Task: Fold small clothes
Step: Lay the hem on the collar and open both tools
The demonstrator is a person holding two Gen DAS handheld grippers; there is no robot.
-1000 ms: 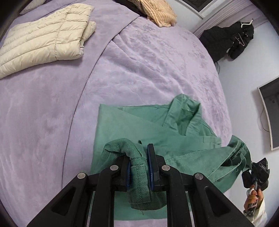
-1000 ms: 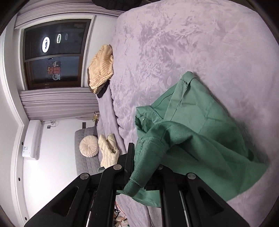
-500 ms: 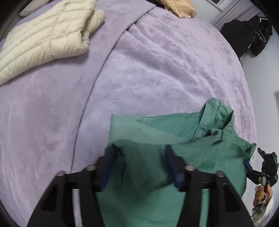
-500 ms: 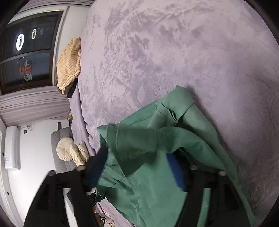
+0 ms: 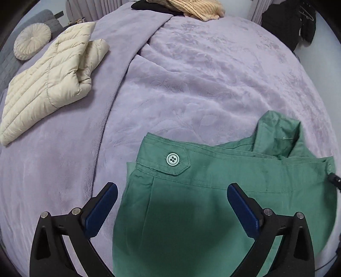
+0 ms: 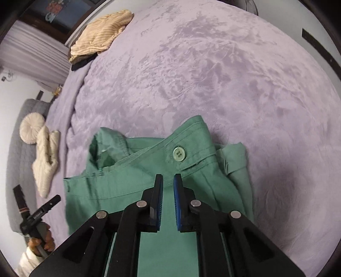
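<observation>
Green shorts [image 5: 213, 191] lie folded on the purple bedspread [image 5: 202, 74], with the buttoned waistband [image 5: 171, 159] facing away from me. My left gripper [image 5: 171, 189] hovers over the left part of the shorts. Its jaws are opening wide and the pads [image 5: 102, 204] touch no cloth. In the right wrist view the shorts [image 6: 127, 170] show their other button [image 6: 179, 153]. My right gripper [image 6: 168, 179] points down just short of that button. Its jaws are closing to a narrow gap with nothing pinched between them.
A cream puffer jacket [image 5: 49, 81] lies at the left of the bed, with a round cushion [image 5: 32, 40] behind it. A tan ribbed knit [image 5: 191, 8] sits on the far edge. Dark clothes [image 5: 294, 21] hang at the back right. A hand [image 6: 40, 240] shows at the lower left.
Both grippers let go of the green cloth, which dropped flat onto the bed. The left jaws spread wide. The right jaws opened, then came nearly together. Both tipped downward.
</observation>
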